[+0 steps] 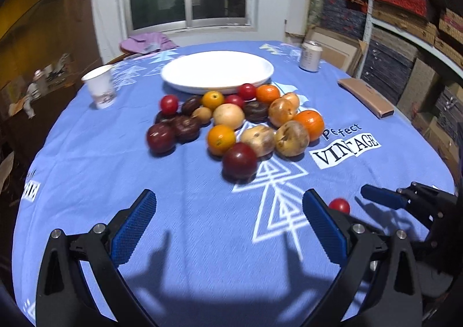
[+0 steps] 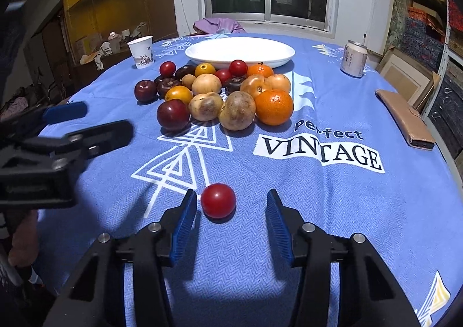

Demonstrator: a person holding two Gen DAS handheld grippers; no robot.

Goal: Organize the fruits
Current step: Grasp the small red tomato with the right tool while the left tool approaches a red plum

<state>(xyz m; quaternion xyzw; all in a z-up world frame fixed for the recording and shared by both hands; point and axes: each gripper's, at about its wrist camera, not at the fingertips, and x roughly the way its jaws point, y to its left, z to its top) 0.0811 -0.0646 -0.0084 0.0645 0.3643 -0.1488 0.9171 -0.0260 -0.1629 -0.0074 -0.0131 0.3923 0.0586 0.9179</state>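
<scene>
The right hand-held gripper (image 2: 230,211), jaws part-closed but not yet touching, straddles the small red fruit (image 2: 218,200) (nearer its left pad), well short of the fruit pile (image 2: 220,95); the left hand-held gripper (image 1: 228,228) gapes empty.

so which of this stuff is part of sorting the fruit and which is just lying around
For the job: pile of fruit, the lone red fruit between the right gripper fingers, white plate, left gripper.

Just lying about: paper cup, drink can, brown wallet, purple cloth.
</scene>
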